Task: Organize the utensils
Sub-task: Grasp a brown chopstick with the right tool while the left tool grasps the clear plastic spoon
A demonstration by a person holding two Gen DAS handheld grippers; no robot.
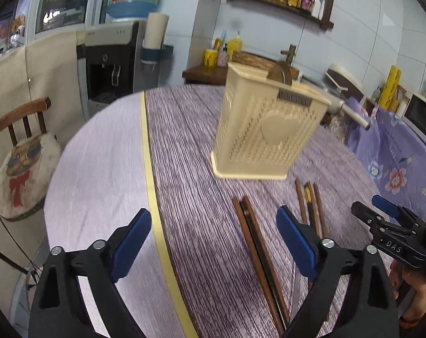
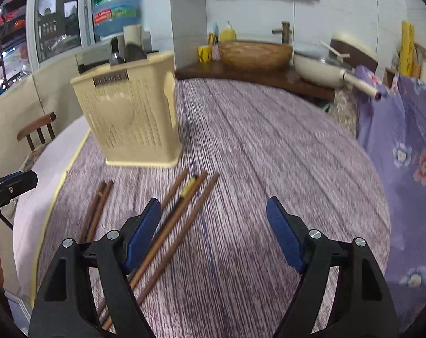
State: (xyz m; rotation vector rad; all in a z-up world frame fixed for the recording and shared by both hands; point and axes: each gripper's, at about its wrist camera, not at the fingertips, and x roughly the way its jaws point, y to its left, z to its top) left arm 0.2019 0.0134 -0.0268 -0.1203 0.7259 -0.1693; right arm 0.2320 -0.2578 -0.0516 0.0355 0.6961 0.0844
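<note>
A cream perforated utensil holder (image 1: 265,131) stands on the round table; it also shows in the right wrist view (image 2: 131,115) with spoon heads (image 2: 128,53) sticking out of its top. A pair of brown chopsticks (image 1: 258,253) lies in front of it, between my left gripper's fingers. Three more chopsticks (image 2: 181,211) lie to the right, beside my right gripper's left finger (image 2: 143,235). My left gripper (image 1: 213,246) is open and empty above the table. My right gripper (image 2: 213,236) is open and empty; it also shows in the left wrist view (image 1: 382,211).
The table wears a purple striped cloth (image 2: 269,155) with a yellow band (image 1: 153,197). A chair with a cat cushion (image 1: 24,166) stands at the left. A counter with a wooden basin (image 2: 255,53) and a pan (image 2: 320,69) lies behind. Floral fabric (image 2: 410,155) hangs at the right.
</note>
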